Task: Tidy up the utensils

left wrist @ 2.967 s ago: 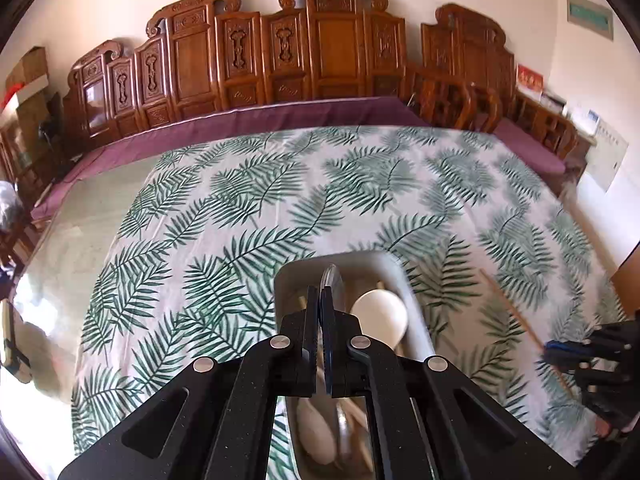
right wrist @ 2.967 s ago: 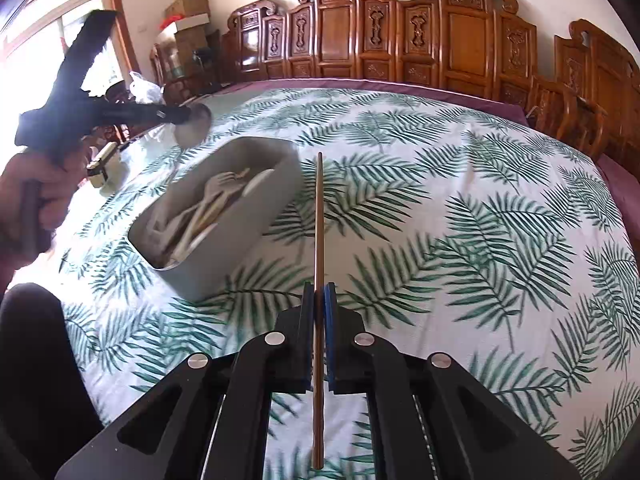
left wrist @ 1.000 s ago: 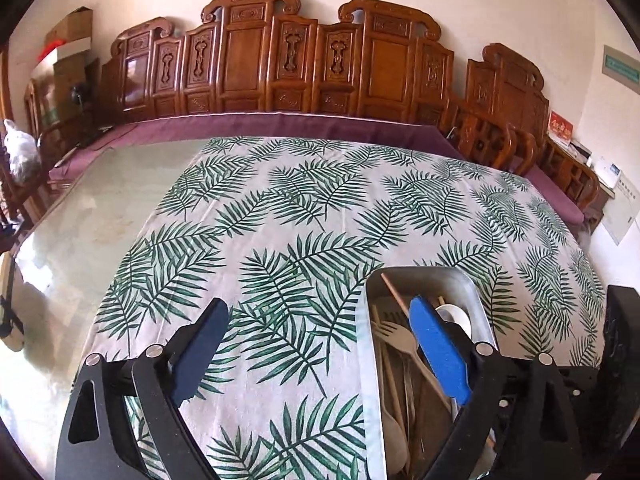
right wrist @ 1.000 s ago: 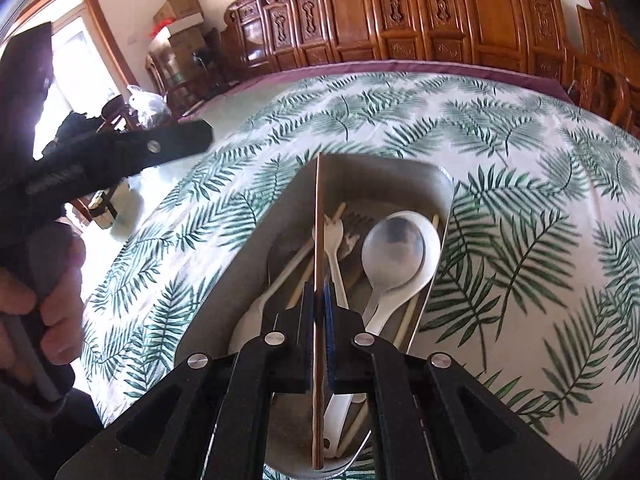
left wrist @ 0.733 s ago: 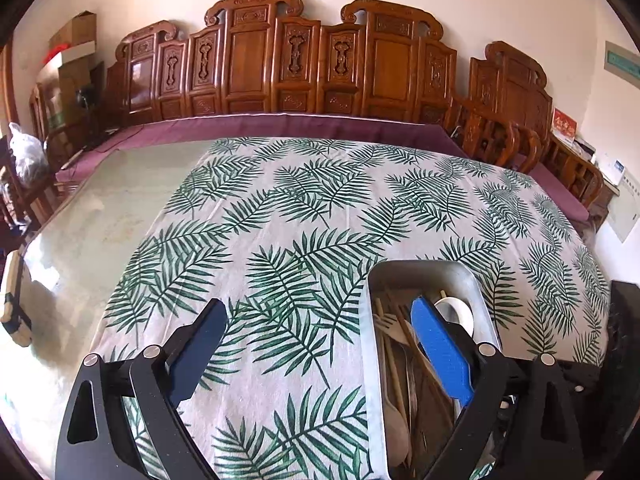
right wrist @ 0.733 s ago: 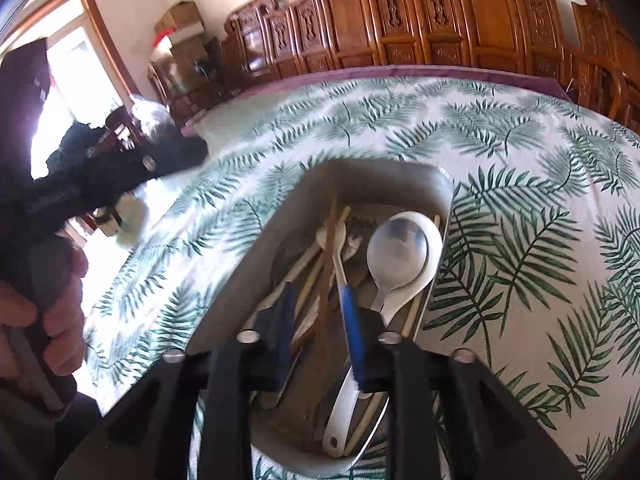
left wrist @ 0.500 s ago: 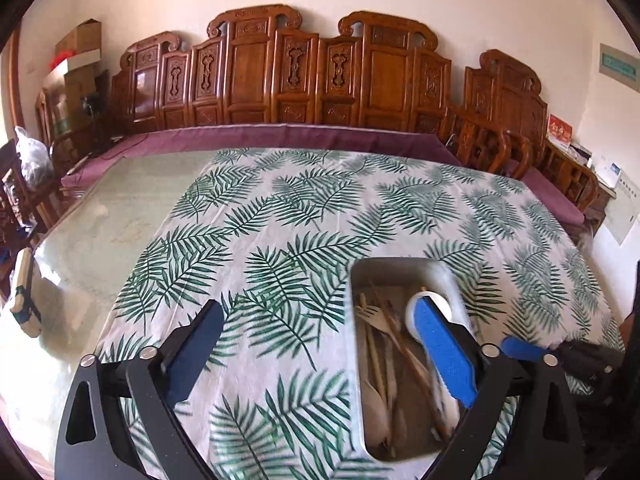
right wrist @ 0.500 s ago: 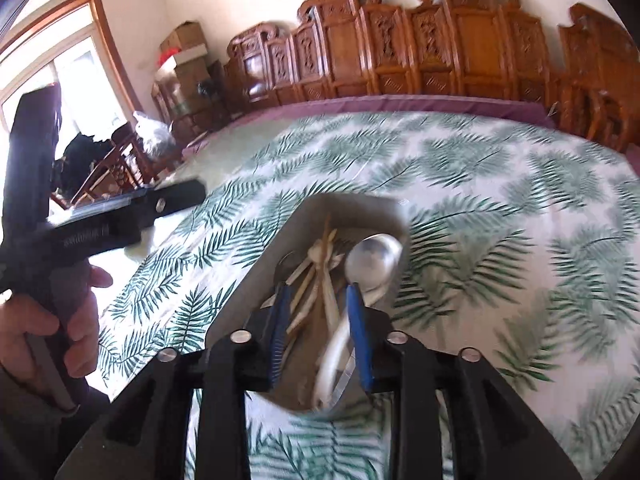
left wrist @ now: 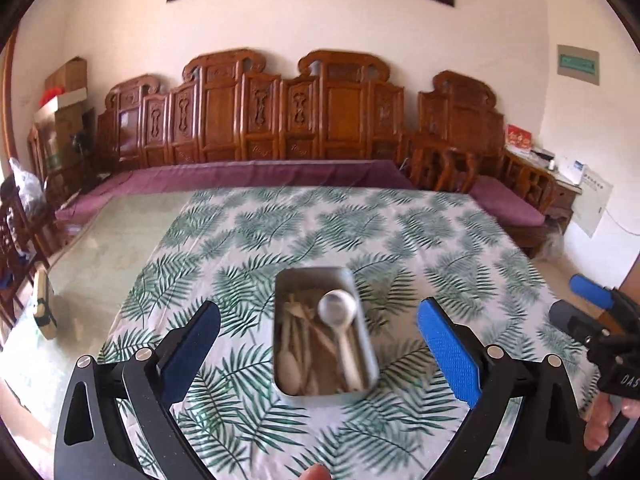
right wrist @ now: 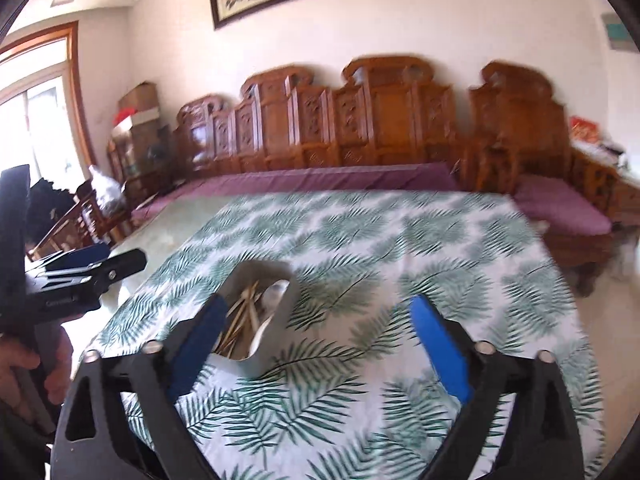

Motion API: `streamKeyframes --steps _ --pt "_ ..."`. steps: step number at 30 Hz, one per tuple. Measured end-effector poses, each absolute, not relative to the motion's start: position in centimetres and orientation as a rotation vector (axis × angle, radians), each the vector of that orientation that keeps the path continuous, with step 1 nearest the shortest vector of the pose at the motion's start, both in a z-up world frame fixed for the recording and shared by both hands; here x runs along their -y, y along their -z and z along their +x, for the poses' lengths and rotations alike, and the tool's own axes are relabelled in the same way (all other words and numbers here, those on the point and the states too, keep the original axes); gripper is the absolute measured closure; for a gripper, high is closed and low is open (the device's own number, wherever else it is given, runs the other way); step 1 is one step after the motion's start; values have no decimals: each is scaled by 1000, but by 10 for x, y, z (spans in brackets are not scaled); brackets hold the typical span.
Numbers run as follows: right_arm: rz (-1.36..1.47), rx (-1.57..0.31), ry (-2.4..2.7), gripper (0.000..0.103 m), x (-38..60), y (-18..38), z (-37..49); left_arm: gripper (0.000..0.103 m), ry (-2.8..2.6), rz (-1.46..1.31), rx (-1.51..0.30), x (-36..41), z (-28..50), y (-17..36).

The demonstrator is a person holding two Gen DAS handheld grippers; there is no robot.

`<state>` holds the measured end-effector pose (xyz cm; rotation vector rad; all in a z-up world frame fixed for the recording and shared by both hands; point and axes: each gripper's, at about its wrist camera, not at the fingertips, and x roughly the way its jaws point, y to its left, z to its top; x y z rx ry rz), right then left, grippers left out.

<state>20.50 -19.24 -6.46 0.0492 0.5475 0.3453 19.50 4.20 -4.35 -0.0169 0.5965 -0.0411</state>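
Note:
A grey metal tray [left wrist: 370,360] sits on the palm-leaf tablecloth [left wrist: 248,240]. In it lie a white ceramic spoon [left wrist: 340,316], wooden spoons and chopsticks [left wrist: 304,332]. My left gripper [left wrist: 320,344] is wide open and empty, held above and in front of the tray. My right gripper [right wrist: 320,340] is wide open and empty, to the right of the tray [right wrist: 280,320]. The right gripper also shows at the right edge of the left wrist view [left wrist: 600,320], and the left gripper shows at the left edge of the right wrist view [right wrist: 80,272].
Carved wooden benches [left wrist: 280,120] with purple cushions [left wrist: 248,176] stand behind the table. A bare glass tabletop strip [left wrist: 112,248] lies left of the cloth, with a small object [left wrist: 42,304] at its edge. Chairs [right wrist: 80,216] stand at the left.
The left gripper let a spoon go and the right gripper let the chopstick go into the tray. Both opened wide and pulled back and up from the tray.

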Motion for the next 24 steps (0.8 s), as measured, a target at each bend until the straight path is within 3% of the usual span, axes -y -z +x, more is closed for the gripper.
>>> streamKeyframes --steps 10,24 --pt "37 -425 -255 3 233 23 151 8 59 3 -514 -9 136 9" --pt "53 -394 -241 3 241 15 133 8 58 -3 -485 -1 115 -3"
